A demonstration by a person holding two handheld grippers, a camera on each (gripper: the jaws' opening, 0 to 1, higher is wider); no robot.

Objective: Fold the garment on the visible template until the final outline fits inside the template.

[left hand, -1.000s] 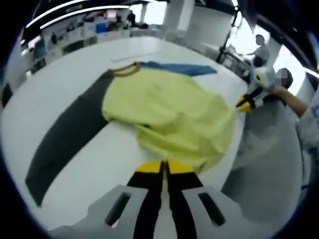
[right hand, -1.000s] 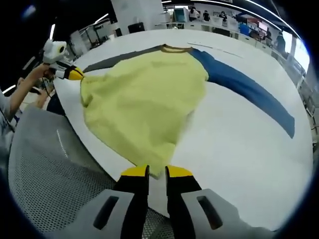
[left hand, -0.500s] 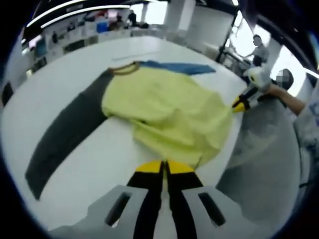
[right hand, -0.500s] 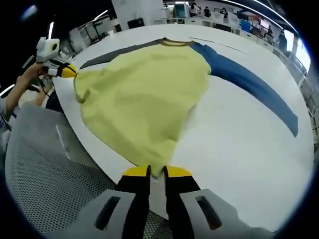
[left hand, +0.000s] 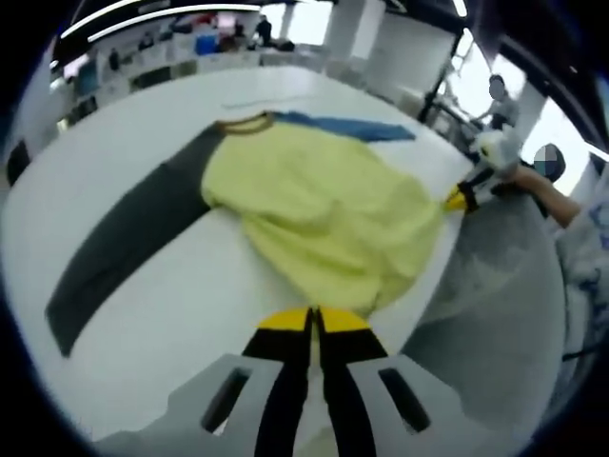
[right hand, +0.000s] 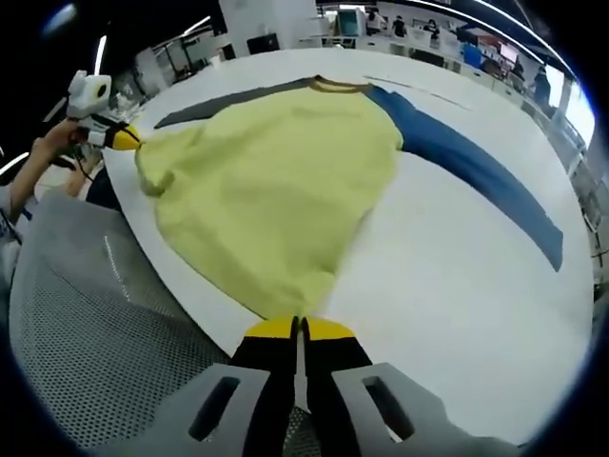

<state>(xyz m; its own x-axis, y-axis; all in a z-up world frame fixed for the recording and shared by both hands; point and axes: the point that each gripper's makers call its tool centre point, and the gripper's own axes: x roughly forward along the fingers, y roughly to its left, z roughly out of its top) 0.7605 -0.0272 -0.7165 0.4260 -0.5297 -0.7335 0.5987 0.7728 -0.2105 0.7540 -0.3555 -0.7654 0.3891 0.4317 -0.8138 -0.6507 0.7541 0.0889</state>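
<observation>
the garment (left hand: 324, 214), a yellow-green shirt with one dark grey sleeve (left hand: 133, 243) and one blue sleeve (left hand: 343, 126), is spread on a white table (left hand: 171, 314), its collar (left hand: 243, 124) turned away from the person. in the left gripper view the left gripper (left hand: 312, 328) is seen with its yellow-tipped jaws pressed together on a corner of the hem at the near table edge. in the right gripper view the right gripper (right hand: 298, 335) is likewise seen with its jaws brought together on the other hem corner, the cloth running up from between them. the right gripper is also seen at the right of the left gripper view, at the table edge, held in a hand (left hand: 521, 173). a grey mesh surface (right hand: 105, 343) is seen beside the table. shelves and people are seen in the blurred background.
</observation>
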